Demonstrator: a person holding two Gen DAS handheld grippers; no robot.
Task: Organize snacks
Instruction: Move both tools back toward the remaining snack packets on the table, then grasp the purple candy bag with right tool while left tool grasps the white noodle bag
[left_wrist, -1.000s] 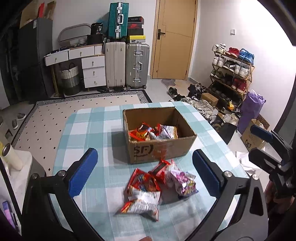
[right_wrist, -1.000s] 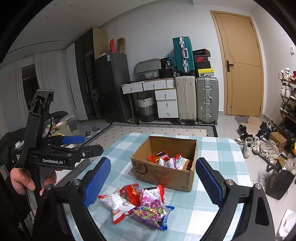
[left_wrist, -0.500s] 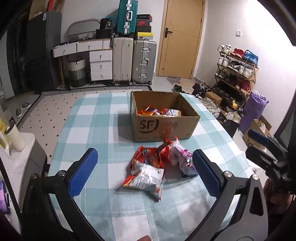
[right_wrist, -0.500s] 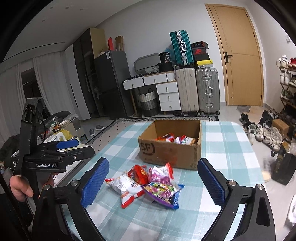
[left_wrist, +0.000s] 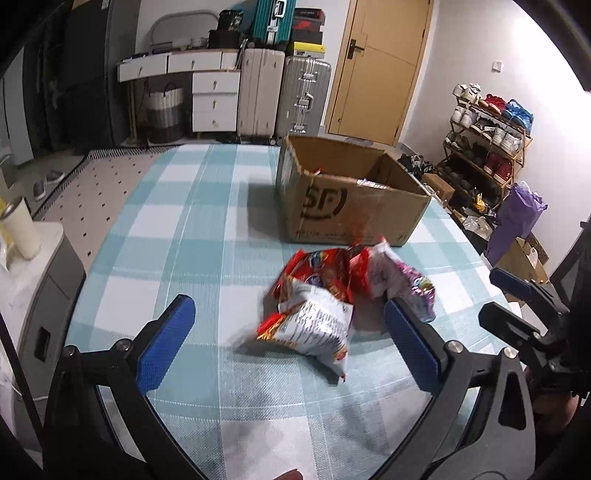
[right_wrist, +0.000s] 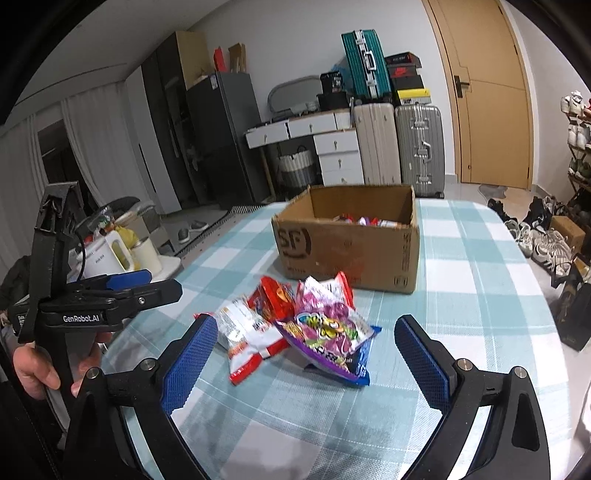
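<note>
A small heap of snack bags lies on the checked tablecloth in front of an open cardboard box (left_wrist: 351, 206) (right_wrist: 347, 243): a white and red bag (left_wrist: 317, 328) (right_wrist: 247, 332), a red bag (left_wrist: 317, 269) (right_wrist: 277, 295) and a purple bag (left_wrist: 410, 288) (right_wrist: 325, 328). More snacks lie inside the box. My left gripper (left_wrist: 288, 343) is open and empty, just short of the white bag. My right gripper (right_wrist: 306, 362) is open and empty, just short of the purple bag. Each gripper shows at the edge of the other's view.
The table's right edge (left_wrist: 476, 254) drops to a floor with shoes and a shoe rack (left_wrist: 487, 140). A low white stand with a cup (left_wrist: 18, 229) and bottles is off the table's left side. Suitcases (right_wrist: 417, 144), drawers and a door stand behind.
Both grippers have come lower and closer to the snack heap, which now looms larger in both views. Both stay open and empty.
</note>
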